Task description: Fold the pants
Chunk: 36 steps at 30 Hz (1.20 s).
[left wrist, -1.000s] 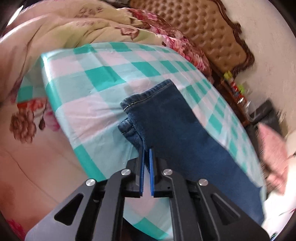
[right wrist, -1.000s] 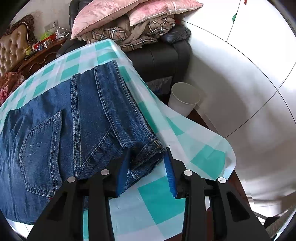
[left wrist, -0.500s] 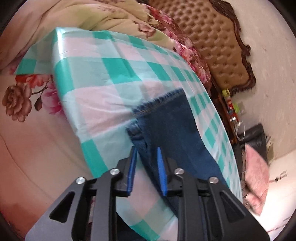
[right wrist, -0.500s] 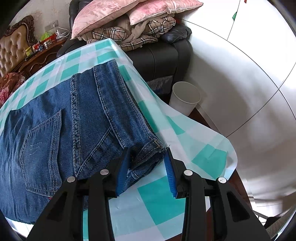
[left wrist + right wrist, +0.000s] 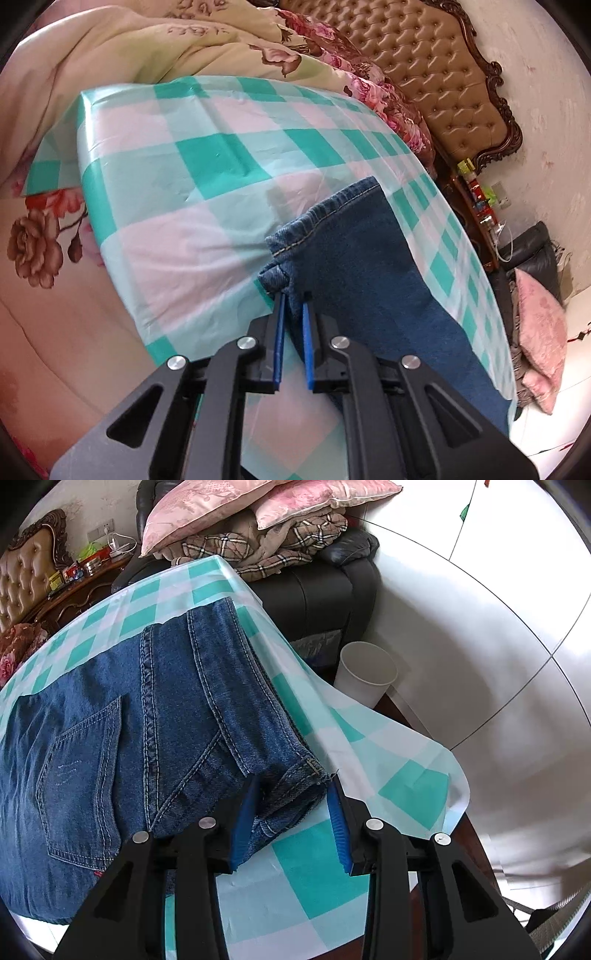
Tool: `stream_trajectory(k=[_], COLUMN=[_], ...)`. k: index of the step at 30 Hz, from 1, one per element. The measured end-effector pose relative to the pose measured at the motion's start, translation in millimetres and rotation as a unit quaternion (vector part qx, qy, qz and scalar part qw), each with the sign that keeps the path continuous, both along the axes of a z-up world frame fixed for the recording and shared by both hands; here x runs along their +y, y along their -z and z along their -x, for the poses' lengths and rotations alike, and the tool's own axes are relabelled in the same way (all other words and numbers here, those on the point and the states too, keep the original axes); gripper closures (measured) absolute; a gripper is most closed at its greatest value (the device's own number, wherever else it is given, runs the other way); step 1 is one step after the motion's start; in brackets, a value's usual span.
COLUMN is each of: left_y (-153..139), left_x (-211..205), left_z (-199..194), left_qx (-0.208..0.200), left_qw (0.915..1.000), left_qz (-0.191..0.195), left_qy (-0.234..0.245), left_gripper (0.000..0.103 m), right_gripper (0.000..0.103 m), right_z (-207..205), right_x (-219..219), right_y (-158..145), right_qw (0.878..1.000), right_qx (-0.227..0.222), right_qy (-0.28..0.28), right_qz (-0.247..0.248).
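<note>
— What did the left gripper (image 5: 292,301) have?

— Its jaws had just been closing, and the blue pads pinched the bunched hem edge of the jeans (image 5: 354,266) at lower centre of the left wrist view.

— And the right gripper (image 5: 293,788)?

— Its pads were clamped on the waistband corner, low in the right wrist view.

— Which way did the jeans run?

— In the left view, the long axis slanted from the hems at centre down toward the lower right edge. In the right view the waist end faced the gripper, back pocket at lower left.

— Where did they lie?

— Flat on the teal-checked cloth (image 5: 207,158). A white bin (image 5: 365,672) stood beyond its right edge, a tufted headboard (image 5: 436,74) at upper right.
</note>
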State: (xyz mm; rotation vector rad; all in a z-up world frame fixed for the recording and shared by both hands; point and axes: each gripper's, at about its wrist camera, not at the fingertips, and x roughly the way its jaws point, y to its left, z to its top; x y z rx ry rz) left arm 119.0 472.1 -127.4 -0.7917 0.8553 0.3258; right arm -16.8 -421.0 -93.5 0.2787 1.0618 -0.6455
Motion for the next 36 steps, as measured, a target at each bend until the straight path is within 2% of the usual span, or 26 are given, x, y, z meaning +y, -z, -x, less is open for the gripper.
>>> stream_trajectory(k=[4, 5, 6, 8, 10, 11, 12, 14, 16, 17, 20, 22, 23, 25, 27, 30, 33, 34, 36], left_y=[-2, -6, -15, -26, -42, -49, -58, -66, -68, -68, -63, -56, -54, -54, -58, -68, -66, -66, -67], left_x=[0, -1, -5, -11, -21, -27, -39, -60, -82, -91, -120, -140, -150, -174, -195, -227, -250, -254, -260], left_z=[3, 7, 11, 15, 19, 19, 18, 14, 6, 2, -6, -11, -12, -14, -15, -8, -14, -14, -13], left_qx=[-0.001, -0.003, -0.003, -0.003, -0.011, -0.016, -0.025, -0.029, -0.024, -0.019, -0.008, 0.006, 0.011, 0.013, 0.003, -0.057, -0.059, -0.059, -0.072], left_qw=[1.0, 0.9999, 0.999, 0.9968, 0.9922, 0.9892, 0.9843, 0.9764, 0.9697, 0.9679, 0.9652, 0.9616, 0.9597, 0.9505, 0.9434, 0.932, 0.9236, 0.9224, 0.9291], left_qz=[0.0, -0.01, -0.042, -0.079, -0.124, -0.146, -0.174, -0.209, -0.232, -0.235, -0.233, -0.238, -0.241, -0.266, -0.284, -0.309, -0.311, -0.315, -0.286], left_qy=[-0.008, -0.011, -0.014, -0.013, -0.007, -0.001, 0.015, 0.046, 0.074, 0.087, 0.118, 0.138, 0.144, 0.16, 0.171, 0.18, 0.216, 0.216, 0.224], left_gripper=[0.089, 0.088, 0.088, 0.084, 0.072, 0.066, 0.062, 0.057, 0.056, 0.055, 0.038, 0.033, 0.027, 0.018, 0.004, 0.002, 0.002, 0.003, 0.003], right_gripper=[0.07, 0.07, 0.069, 0.068, 0.051, 0.032, 0.027, 0.027, 0.026, 0.025, 0.019, 0.018, 0.016, 0.015, 0.015, 0.015, 0.014, 0.014, 0.014], right_z=[-1, -1, -1, 3, 9, 11, 14, 14, 9, 5, -7, -16, -21, -26, -32, -38, -45, -51, -60], right_x=[-1, 0, 0, 0, 5, 7, 10, 16, 25, 34, 58, 74, 84, 99, 114, 135, 157, 166, 175], right_y=[0, 0, -2, -8, -21, -26, -33, -42, -46, -47, -42, -37, -36, -37, -40, -42, -43, -42, -41], right_qw=[1.0, 1.0, 1.0, 1.0, 0.998, 0.996, 0.994, 0.992, 0.992, 0.992, 0.993, 0.992, 0.991, 0.989, 0.989, 0.985, 0.98, 0.978, 0.975], right_qx=[0.001, 0.002, 0.0, -0.011, -0.025, -0.031, -0.042, -0.06, -0.074, -0.078, -0.082, -0.077, -0.078, -0.084, -0.086, -0.105, -0.11, -0.105, -0.094], right_qy=[0.0, 0.0, 0.0, 0.006, 0.024, 0.032, 0.035, 0.03, 0.012, -0.003, -0.044, -0.065, -0.076, -0.087, -0.085, -0.1, -0.134, -0.153, -0.174], right_qz=[0.001, 0.005, 0.009, 0.017, 0.059, 0.08, 0.097, 0.106, 0.099, 0.099, 0.079, 0.076, 0.078, 0.082, 0.09, 0.095, 0.095, 0.096, 0.099])
